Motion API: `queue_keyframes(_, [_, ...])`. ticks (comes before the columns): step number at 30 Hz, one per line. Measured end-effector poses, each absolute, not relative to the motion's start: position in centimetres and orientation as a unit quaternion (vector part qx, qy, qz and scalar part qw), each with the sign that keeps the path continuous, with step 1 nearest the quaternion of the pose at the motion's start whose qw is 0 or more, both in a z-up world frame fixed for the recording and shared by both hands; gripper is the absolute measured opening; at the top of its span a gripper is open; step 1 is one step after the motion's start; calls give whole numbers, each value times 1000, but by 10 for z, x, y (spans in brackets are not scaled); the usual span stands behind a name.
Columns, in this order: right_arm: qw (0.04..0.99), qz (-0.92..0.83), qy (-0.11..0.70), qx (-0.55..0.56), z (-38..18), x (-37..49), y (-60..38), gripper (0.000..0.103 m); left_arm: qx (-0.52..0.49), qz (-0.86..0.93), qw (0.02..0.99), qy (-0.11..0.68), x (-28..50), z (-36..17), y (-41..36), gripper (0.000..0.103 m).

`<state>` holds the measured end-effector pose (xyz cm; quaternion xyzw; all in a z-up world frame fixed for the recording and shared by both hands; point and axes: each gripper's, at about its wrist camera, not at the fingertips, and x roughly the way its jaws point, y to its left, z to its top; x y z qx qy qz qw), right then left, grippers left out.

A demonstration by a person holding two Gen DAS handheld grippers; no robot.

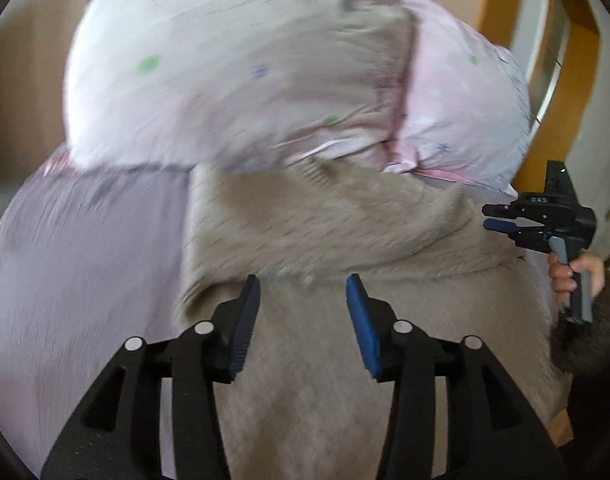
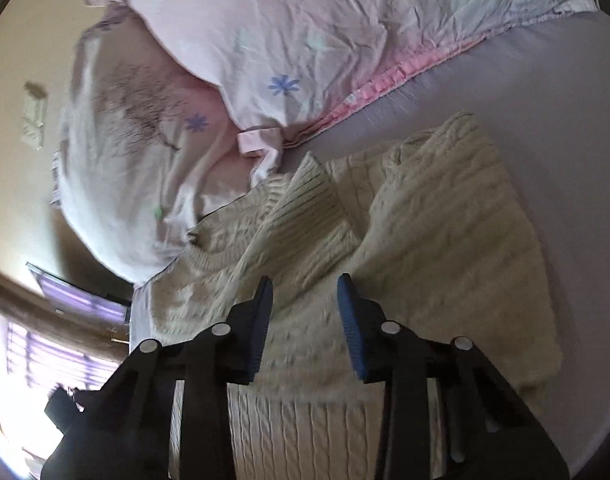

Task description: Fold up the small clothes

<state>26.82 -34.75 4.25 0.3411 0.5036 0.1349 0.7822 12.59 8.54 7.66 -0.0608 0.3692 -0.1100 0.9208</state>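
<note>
Left wrist view: left gripper (image 1: pixel 303 286) at bottom centre, jaws spread wide w/ nothing between them, blue-padded fingers (image 1: pixel 363 320) hovering over the sweater (image 1: pixel 329 232); can't tell if the tips touch the knit, frame is motion-blurred. Right gripper (image 1: pixel 501 218) shows at right edge of frame, seen side-on, held by a hand (image 1: pixel 573 276) on its grey handle; from here can't tell how far it's open. Right wrist view: right gripper (image 2: pixel 305 288) bottom centre, jaws also wide apart, empty, over the sweater (image 2: pixel 425 248). Sweater = cream cable-knit, lying on the bed sheet (image 2: pixel 545 100), filling centre and lower part of both frames. A ribbed part (image 2: pixel 317 216), cuff or hem, is folded across the middle of it, ribs running straight vs. the twisted cable texture on the body; lower edge shows vertical cables. Fabric looks thick, soft, bumpy. Sheet is smooth pale lilac. Pillows (image 2: pixel 289 40) in upper half of frame: pinkish crinkled cotton w/ blue and green flower prints, pink ruffled edge, one corner touching the sweater's upper left.
</note>
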Motion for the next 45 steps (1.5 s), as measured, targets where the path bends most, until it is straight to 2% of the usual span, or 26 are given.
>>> queue_keyframes(7, [777,87,516,351,26,291,-338,33,-105,-98,914,379,109,66,118,56])
queue_keyframes(8, [783,84,512,343,27,293,-335,14,-105,-99,914,380,109,64,118,58])
queue_keyframes(9, [792,88,508,328,28,296,-330,7,-105,-99,914,380,108,63,118,60])
queue_keyframes(17, [863,77,389,314,82,239,-360,7,-106,-103,913,379,89,62,128,69])
queue_keyframes(21, [842,31,448,300,55,204,-381,8,-108,-111,908,390,72,59,135,70])
queue_keyframes(23, [839,27,450,306,55,187,-384,10,-108,-119,904,397,61,57,137,71])
queue_keyframes(25, [847,41,436,302,66,159,-387,33,-106,-126,901,402,49,54,138,72])
queue_keyframes(26, [852,46,428,300,71,146,-389,56,-107,-129,900,403,42,53,138,74])
queue_keyframes(27, [858,52,419,291,75,126,-393,60,-112,-134,897,405,33,50,140,75])
queue_keyframes(31, [846,72,442,291,67,83,-401,60,-139,-143,887,416,12,39,146,74])
queue_keyframes(34, [831,83,460,300,51,52,-408,50,-151,-148,880,426,-2,30,145,73])
queue_keyframes(37, [824,100,464,310,38,26,-406,43,-151,-150,880,426,-16,25,142,69])
queue_keyframes(40, [822,138,453,316,34,4,-397,39,-157,-157,878,424,-29,23,139,58])
queue_keyframes(43, [809,190,454,320,29,-10,-386,31,-153,-157,877,428,-38,21,132,35])
queue_keyframes(44, [804,203,456,324,27,-12,-384,25,-153,-159,872,436,-39,19,129,18])
queue_keyframes(45, [789,221,465,335,22,-13,-383,12,-159,-166,865,445,-37,17,127,11])
